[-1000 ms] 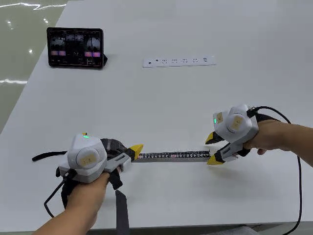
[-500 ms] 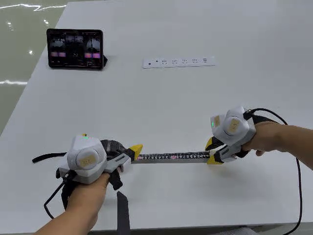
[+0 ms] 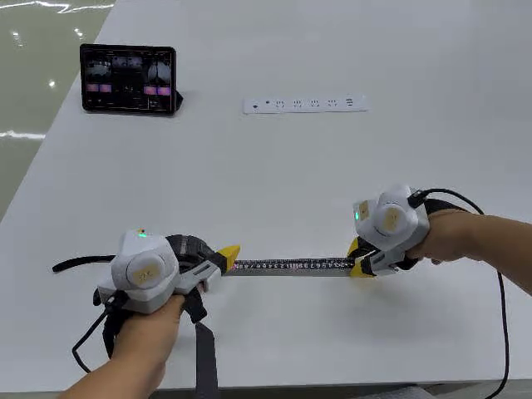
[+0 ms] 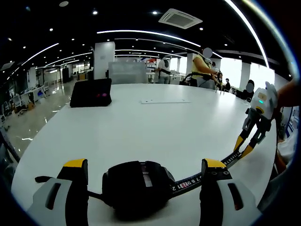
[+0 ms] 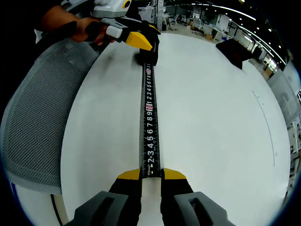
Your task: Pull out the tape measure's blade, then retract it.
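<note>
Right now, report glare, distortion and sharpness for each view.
Head view: soft even light, faint shadows on the white table, glare streaks on the glossy floor, blade numerals too small to read. Left gripper view: fisheye bends the ceiling light strips into arcs; the tape measure case is dark, little detail. Right gripper view: blade numerals sharp, table edge bowed.

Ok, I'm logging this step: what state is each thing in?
Tape measure case: resting on the table.
Blade: pulled out, stretched straight.
Left tongs: open, straddling the case.
Right tongs: shut on the blade's end.
Tablet: propped up, screen lit.
Power strip: lying flat, nothing plugged in.
</note>
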### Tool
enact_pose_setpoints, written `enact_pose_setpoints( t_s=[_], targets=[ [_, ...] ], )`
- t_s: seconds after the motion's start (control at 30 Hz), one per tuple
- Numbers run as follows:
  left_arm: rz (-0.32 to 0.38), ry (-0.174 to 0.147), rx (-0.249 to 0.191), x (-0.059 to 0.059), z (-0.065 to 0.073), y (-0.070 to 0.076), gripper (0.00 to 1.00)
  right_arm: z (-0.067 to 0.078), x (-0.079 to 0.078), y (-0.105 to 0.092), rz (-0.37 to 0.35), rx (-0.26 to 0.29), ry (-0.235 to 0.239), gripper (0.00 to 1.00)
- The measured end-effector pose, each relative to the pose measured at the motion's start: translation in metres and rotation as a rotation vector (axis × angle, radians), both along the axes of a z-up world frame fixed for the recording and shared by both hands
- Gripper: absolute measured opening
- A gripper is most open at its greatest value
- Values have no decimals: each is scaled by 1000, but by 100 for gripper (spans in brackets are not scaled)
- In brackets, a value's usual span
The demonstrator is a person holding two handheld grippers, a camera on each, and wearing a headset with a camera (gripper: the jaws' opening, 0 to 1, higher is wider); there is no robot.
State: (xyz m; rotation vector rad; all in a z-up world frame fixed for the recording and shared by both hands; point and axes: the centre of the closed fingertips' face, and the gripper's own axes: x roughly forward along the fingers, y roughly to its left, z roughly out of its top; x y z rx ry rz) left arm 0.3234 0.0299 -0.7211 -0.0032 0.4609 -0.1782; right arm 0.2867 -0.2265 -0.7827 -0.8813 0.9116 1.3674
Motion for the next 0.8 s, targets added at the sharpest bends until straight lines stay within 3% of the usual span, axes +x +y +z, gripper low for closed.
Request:
enact_pose_setpoints(
  t_s=[0.13, 0.33, 0.47, 0.53, 0.6, 0.8],
  targets=[
    [12, 0, -3, -1, 0, 1, 96, 0, -1, 0, -2, -14, 1, 10],
    [43, 15, 6, 0, -9, 7, 82, 0, 0, 0, -21, -30, 17, 10],
    [22, 0, 40, 0, -17, 6, 80, -1, 1, 0, -45, -29, 26, 10],
    [26, 10, 50, -1, -23, 8, 77, -1, 2, 0, -54, -31, 33, 10],
    [33, 21, 44, -3, -27, 11, 76, -1, 2, 1, -54, -40, 33, 10],
    [31, -7, 7, -5, -20, 10, 69, -1, 2, 1, -57, -49, 35, 10]
  ],
)
